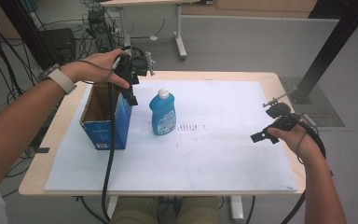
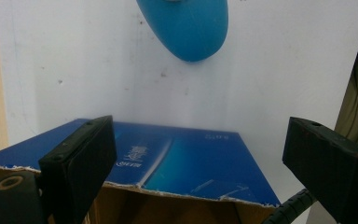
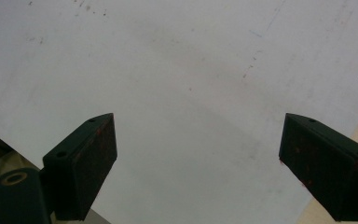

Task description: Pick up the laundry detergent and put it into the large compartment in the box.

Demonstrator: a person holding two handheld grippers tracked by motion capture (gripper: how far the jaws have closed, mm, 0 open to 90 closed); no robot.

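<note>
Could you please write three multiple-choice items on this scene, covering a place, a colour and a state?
1. Where does the blue bottle stand?
A. inside the box
B. on the white mat beside the blue box
C. on the floor

2. What colour is the bottle's cap?
A. white
B. red
C. black

3. How stands the left tool?
A. shut on the bottle
B. shut on the box wall
C. open above the box

Answers: 1 B, the bottle stands on the mat right of the box; 2 A, the cap is white; 3 C, its jaws stand wide apart with nothing gripped.
</note>
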